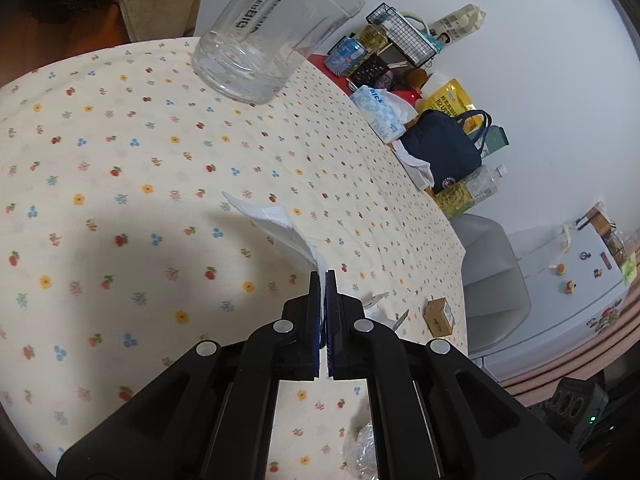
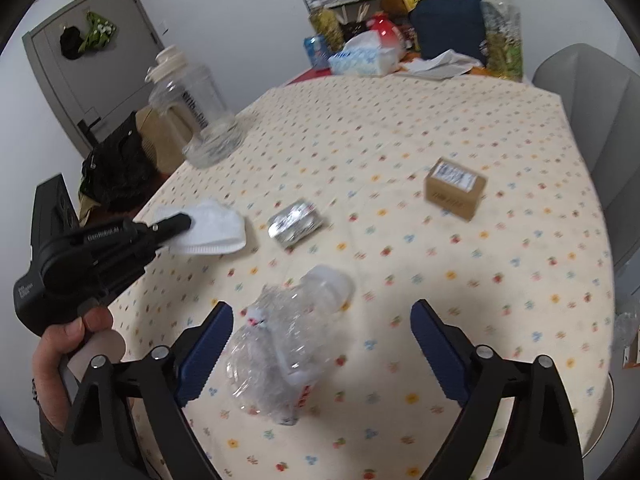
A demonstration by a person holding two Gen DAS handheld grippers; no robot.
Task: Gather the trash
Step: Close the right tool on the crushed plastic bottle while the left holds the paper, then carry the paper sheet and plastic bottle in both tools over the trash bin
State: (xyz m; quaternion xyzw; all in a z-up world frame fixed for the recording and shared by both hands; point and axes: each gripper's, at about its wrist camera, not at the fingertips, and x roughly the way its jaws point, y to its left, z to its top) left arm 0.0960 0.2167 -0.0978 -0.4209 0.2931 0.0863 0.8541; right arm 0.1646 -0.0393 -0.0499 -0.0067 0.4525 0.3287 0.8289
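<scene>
My left gripper (image 1: 323,277) is shut on one edge of a white paper tissue (image 1: 276,224), which curls up off the flowered tablecloth (image 1: 120,200). The right wrist view shows that same left gripper (image 2: 182,222), held by a hand, with the tissue (image 2: 214,230) near the table's left edge. My right gripper (image 2: 322,314) stands open low over the table. A crushed clear plastic bottle (image 2: 288,348) lies between its blue fingers (image 2: 208,344), and neither pad touches it. A crumpled foil wrapper (image 2: 296,224) and a small cardboard box (image 2: 454,188) lie further back.
A big clear jar (image 2: 192,116) with a white lid stands at the back left edge. A tissue box (image 2: 360,58), a navy bag (image 2: 448,24), bottles and a wire basket (image 1: 404,36) crowd the far end. A grey chair (image 2: 600,120) stands to the right.
</scene>
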